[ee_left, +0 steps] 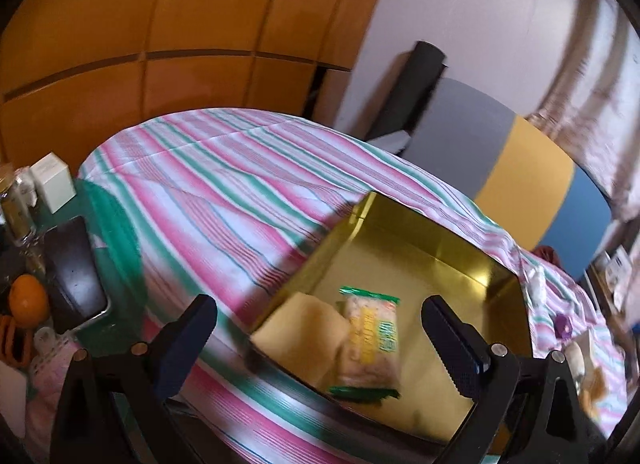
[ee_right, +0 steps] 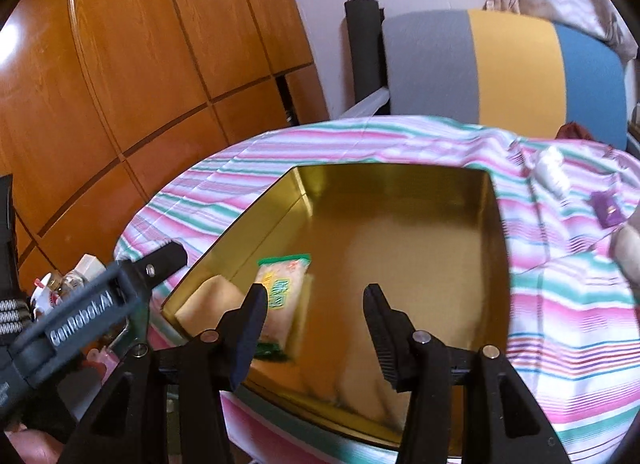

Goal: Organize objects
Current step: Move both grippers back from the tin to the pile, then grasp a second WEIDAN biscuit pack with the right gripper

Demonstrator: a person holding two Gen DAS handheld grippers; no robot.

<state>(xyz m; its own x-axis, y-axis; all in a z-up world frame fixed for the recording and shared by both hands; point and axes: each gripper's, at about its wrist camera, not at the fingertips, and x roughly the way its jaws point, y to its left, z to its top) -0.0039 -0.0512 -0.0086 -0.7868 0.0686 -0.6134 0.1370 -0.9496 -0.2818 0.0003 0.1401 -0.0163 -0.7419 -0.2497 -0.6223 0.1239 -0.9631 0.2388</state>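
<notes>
Both your tongs are apart and hold nothing, and the snack pack (ee_right: 282,296) lies in the gold tin (ee_right: 496,248), long way pointing up the frame, just beside your right gripper (ee_right: 316,310), lower left of middle.

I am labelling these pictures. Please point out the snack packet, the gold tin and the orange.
snack packet (ee_left: 370,338): left wrist view, middle of the wrapper.
gold tin (ee_right: 400,180): right wrist view, inner face of far wall.
orange (ee_left: 28,296): left wrist view, middle of the fruit.
</notes>
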